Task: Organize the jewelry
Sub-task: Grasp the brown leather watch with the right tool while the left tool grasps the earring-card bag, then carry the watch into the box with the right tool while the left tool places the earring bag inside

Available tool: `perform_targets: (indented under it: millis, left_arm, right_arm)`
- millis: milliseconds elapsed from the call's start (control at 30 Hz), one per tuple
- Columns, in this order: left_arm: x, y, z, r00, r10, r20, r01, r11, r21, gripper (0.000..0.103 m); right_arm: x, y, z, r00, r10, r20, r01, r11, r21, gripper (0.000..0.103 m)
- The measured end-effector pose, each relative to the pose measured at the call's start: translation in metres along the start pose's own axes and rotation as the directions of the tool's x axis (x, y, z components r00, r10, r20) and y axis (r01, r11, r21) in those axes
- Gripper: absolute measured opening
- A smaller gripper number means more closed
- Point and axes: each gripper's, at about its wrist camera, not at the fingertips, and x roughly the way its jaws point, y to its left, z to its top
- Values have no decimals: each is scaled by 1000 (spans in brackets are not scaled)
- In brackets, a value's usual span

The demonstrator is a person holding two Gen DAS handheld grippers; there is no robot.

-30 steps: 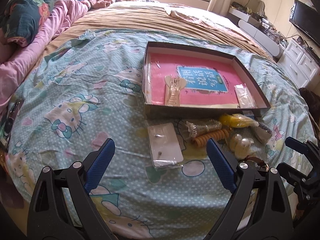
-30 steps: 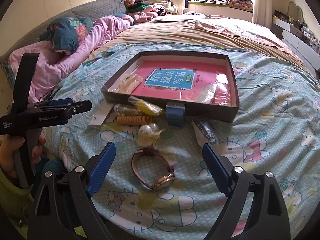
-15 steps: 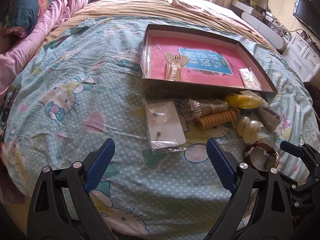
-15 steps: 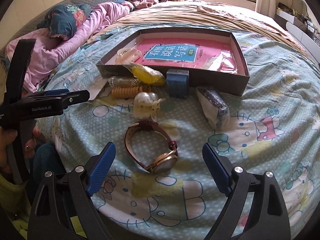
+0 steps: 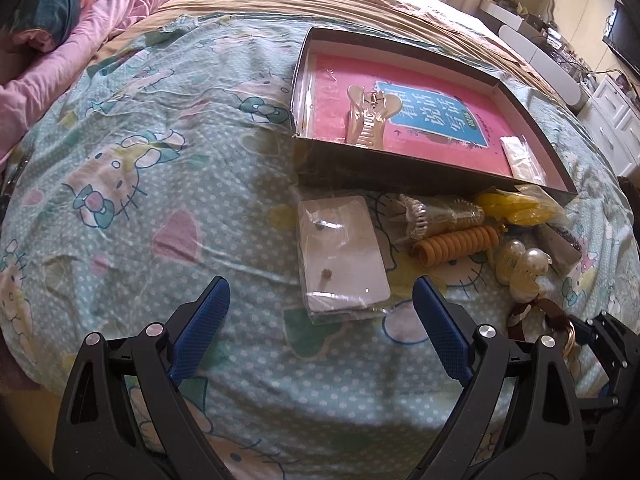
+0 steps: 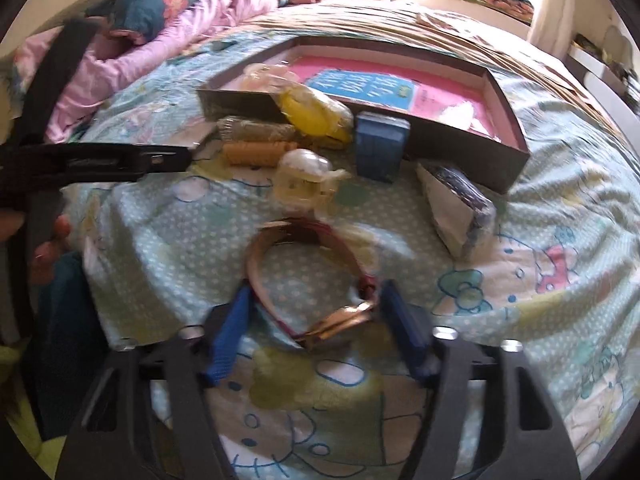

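A dark shallow box (image 5: 404, 168) with a pink book inside lies on the bedspread; a beige hair claw (image 5: 368, 120) and a small packet (image 5: 522, 158) rest in it. My left gripper (image 5: 320, 312) is open just in front of a bagged earring card (image 5: 342, 256). My right gripper (image 6: 316, 320) is half closed around a brown-strap gold watch (image 6: 312, 280), its fingers (image 6: 404, 328) beside it; I cannot tell if they touch. Ahead lie a pearl clip (image 6: 304, 180), an orange coil tie (image 6: 260, 152), a yellow bagged item (image 6: 316, 114) and a blue box (image 6: 382, 146).
A wrapped dark item (image 6: 460, 208) lies right of the watch. Pink bedding and pillows (image 5: 80, 20) are piled at the far left. White drawers (image 5: 616, 120) stand beyond the bed's right edge. The left gripper's body (image 6: 92, 160) reaches in from the left of the right wrist view.
Both grippers have moved forward and down toward the items. The right gripper's fingers have narrowed from wide open to either side of the watch. The left stays open.
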Motion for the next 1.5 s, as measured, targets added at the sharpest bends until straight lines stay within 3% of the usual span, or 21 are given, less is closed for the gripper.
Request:
perform_targets:
  millis: [133, 200, 233, 800, 1500]
  left_arm:
    - [6, -2, 4, 1000, 26, 5, -26, 1000, 10, 63]
    - [6, -4, 5, 999, 30, 12, -30, 999, 27, 40]
    - [5, -5, 5, 999, 27, 18, -27, 999, 30, 34]
    - [-46, -7, 13, 991, -58, 119, 53, 998, 45, 33]
    - [-74, -16, 45, 976, -83, 203, 70, 995, 71, 34]
  right_arm:
    - [-4, -1, -1, 1000, 13, 12, -13, 1000, -3, 49]
    - [-7, -2, 1, 999, 29, 18, -29, 1000, 7, 47]
    - [-10, -3, 1, 999, 39, 22, -39, 999, 7, 47]
    - [-53, -12, 15, 990, 75, 116, -79, 996, 28, 44]
    - [-82, -39, 66, 965, -10, 262, -1, 999, 40, 44]
